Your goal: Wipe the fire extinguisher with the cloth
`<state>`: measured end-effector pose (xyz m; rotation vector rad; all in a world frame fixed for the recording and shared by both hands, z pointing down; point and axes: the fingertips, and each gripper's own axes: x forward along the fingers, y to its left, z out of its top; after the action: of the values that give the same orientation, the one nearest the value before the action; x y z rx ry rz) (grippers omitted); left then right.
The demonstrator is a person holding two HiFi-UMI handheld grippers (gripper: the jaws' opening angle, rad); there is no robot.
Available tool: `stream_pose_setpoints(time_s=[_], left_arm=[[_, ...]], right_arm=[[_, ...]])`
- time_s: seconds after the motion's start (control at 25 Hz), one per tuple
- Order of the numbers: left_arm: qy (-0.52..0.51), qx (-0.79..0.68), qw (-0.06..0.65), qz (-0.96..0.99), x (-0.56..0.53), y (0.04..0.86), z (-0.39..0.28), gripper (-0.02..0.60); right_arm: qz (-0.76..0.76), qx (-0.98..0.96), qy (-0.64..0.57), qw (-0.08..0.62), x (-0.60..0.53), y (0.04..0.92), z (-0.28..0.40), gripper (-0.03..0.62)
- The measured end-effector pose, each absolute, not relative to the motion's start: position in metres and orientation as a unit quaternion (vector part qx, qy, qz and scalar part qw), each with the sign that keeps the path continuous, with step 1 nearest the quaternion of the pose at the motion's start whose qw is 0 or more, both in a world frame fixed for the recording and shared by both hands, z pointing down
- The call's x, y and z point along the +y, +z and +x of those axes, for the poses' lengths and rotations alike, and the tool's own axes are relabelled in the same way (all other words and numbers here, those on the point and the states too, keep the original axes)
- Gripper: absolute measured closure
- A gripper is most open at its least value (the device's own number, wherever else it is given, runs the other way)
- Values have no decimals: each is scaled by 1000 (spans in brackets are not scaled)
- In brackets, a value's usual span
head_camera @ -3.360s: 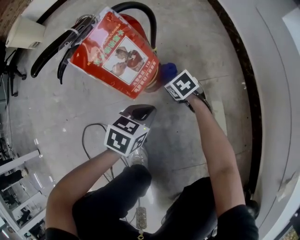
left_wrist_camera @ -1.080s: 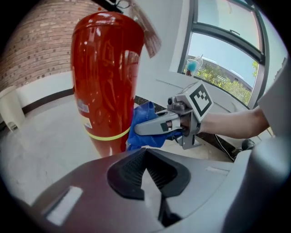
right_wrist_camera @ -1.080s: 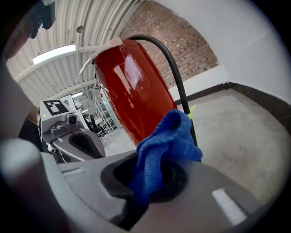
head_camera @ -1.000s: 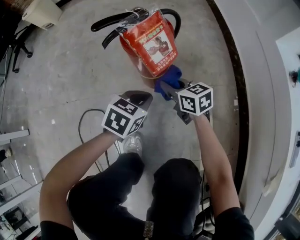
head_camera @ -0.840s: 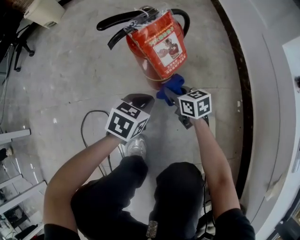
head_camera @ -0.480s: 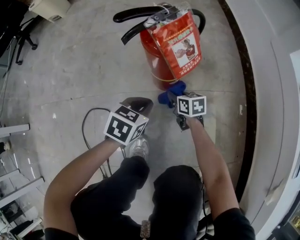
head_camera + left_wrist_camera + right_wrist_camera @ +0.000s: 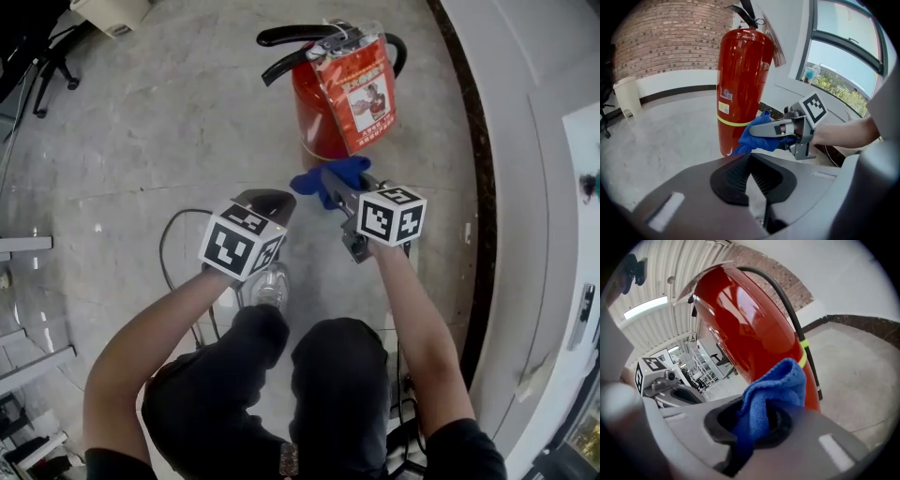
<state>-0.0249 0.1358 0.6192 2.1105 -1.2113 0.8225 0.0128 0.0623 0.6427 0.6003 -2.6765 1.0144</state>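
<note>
Probably mid-wipe. In the head view the red fire extinguisher (image 7: 323,103) is standing upright on the floor (image 7: 169,122) at the far side, with a tag (image 7: 361,89) hanging off its top. The right gripper (image 7: 339,184) is holding the blue cloth (image 7: 323,178) just near of the base. The left gripper (image 7: 267,202) is hanging to the left, jaws together and empty. In the left gripper view the cloth is sitting low on the body by the yellow band (image 7: 733,123); contact is unclear. In the right gripper view the jaws are clamping the bunched cloth. The shell is looking glossy, so what's left is hard to judge.
</note>
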Motion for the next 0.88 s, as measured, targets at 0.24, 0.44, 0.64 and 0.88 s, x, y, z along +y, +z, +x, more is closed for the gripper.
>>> stream_pose_setpoints(time_s=[0.24, 0.44, 0.64, 0.88], left_arm=[[295, -457, 251, 800, 125, 585, -22, 575], [290, -463, 245, 801, 124, 570, -14, 575], [285, -465, 235, 804, 125, 553, -6, 575], [279, -473, 228, 804, 126, 534, -7, 575]], right_arm=[[187, -933, 303, 51, 63, 561, 15, 568], [176, -947, 270, 3, 63, 501, 18, 568], [170, -954, 241, -54, 64, 445, 22, 568], [172, -955, 214, -113, 61, 396, 21, 568]])
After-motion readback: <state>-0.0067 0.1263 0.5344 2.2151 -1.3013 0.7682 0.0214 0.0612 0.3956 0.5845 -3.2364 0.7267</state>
